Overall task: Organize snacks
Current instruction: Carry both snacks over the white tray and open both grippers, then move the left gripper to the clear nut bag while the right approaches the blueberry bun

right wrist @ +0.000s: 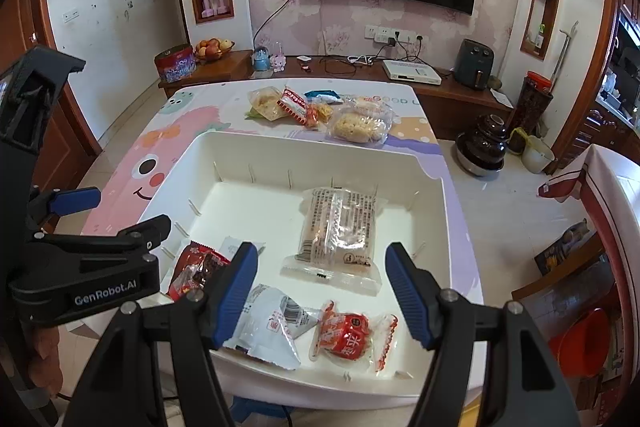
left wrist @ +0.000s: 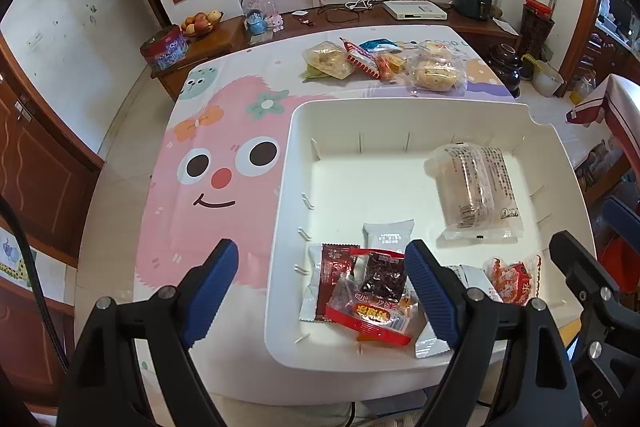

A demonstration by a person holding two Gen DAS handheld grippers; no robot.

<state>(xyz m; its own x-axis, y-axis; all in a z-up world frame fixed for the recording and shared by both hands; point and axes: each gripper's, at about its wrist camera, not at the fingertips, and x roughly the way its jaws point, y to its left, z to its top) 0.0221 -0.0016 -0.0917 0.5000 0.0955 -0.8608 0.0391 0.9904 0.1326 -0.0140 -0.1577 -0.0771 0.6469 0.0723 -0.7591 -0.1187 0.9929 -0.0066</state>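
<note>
A white bin (left wrist: 298, 131) (right wrist: 436, 211) sits on the table and holds several snack packets: a clear cracker pack (left wrist: 476, 187) (right wrist: 340, 227), red packets (left wrist: 372, 287) (right wrist: 196, 267), a silver packet (right wrist: 268, 331) and a red-orange one (left wrist: 514, 277) (right wrist: 348, 335). More snacks (left wrist: 384, 61) (right wrist: 320, 111) lie loose at the table's far edge. My left gripper (left wrist: 320, 275) is open and empty over the bin's near left corner. My right gripper (right wrist: 322, 283) is open and empty above the bin's near side. Each gripper shows in the other's view.
The table (left wrist: 224, 163) has a pink cartoon cover. Behind it stands a wooden TV cabinet (right wrist: 452, 95) with a fruit bowl, a red tin, cables and an air fryer. A dark jar (right wrist: 482, 143) stands on the floor at right.
</note>
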